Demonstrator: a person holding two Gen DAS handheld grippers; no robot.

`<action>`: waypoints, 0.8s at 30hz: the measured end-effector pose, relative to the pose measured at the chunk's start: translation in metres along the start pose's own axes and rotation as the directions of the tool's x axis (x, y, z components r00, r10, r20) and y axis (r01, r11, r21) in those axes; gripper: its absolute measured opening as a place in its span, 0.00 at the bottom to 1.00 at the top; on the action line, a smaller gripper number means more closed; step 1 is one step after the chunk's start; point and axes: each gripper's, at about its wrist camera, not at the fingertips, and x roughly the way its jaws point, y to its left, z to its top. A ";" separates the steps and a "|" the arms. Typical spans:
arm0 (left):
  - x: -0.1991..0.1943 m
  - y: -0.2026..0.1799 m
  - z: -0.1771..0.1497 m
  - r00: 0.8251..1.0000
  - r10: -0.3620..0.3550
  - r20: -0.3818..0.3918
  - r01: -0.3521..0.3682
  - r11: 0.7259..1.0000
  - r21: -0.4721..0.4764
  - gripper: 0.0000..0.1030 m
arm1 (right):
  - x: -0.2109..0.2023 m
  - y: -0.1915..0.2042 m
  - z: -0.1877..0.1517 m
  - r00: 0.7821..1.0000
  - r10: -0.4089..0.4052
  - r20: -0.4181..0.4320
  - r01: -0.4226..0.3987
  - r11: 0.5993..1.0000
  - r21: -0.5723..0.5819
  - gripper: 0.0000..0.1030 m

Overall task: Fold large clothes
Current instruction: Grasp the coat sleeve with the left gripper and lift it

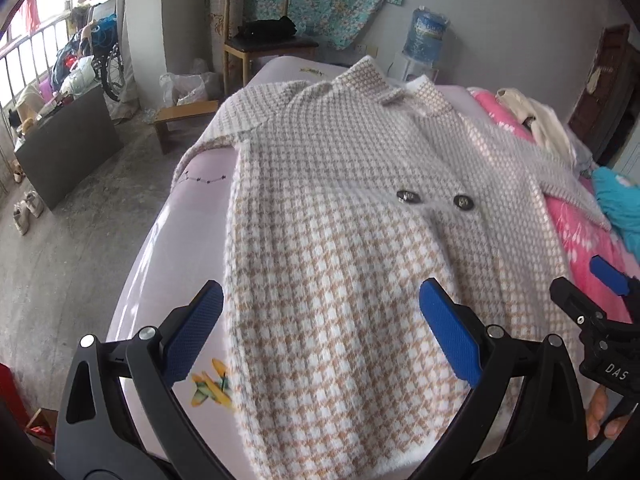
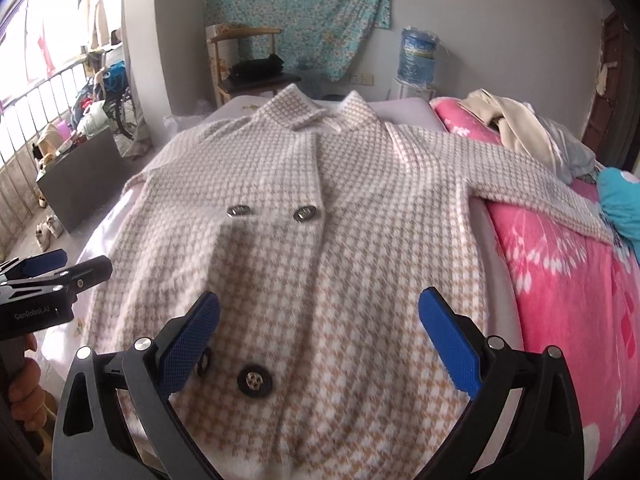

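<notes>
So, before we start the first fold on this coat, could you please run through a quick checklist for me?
1. Left hand-held gripper open and empty: ok.
2. Right hand-held gripper open and empty: ok.
3. Houndstooth coat lying face up on the bed, front closed, buttons showing: ok.
4. Coat's sleeve laid clear of clutter: not ok, it runs over the pink blanket towards the teal cloth.
5. Other sleeve flat on the bed: cannot tell, it reaches the mattress edge.
6. Hem fully on the bed: cannot tell, hidden below the grippers.
</notes>
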 end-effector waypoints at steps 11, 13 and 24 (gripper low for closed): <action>0.063 0.163 0.078 1.000 -0.019 -0.012 0.013 0.923 -0.383 0.92 | 0.072 0.072 0.075 0.981 0.191 -0.011 -0.191 0.974 -0.125 0.94; 0.089 0.207 0.076 0.996 -0.071 -0.057 0.031 0.851 -0.524 0.92 | 0.086 0.085 0.078 0.977 0.213 -0.035 -0.215 0.967 -0.135 0.94; 0.280 0.310 0.011 0.743 -0.669 -0.005 0.190 0.219 -0.957 0.93 | 0.146 0.121 0.077 0.968 0.202 -0.147 -0.227 0.957 -0.180 0.94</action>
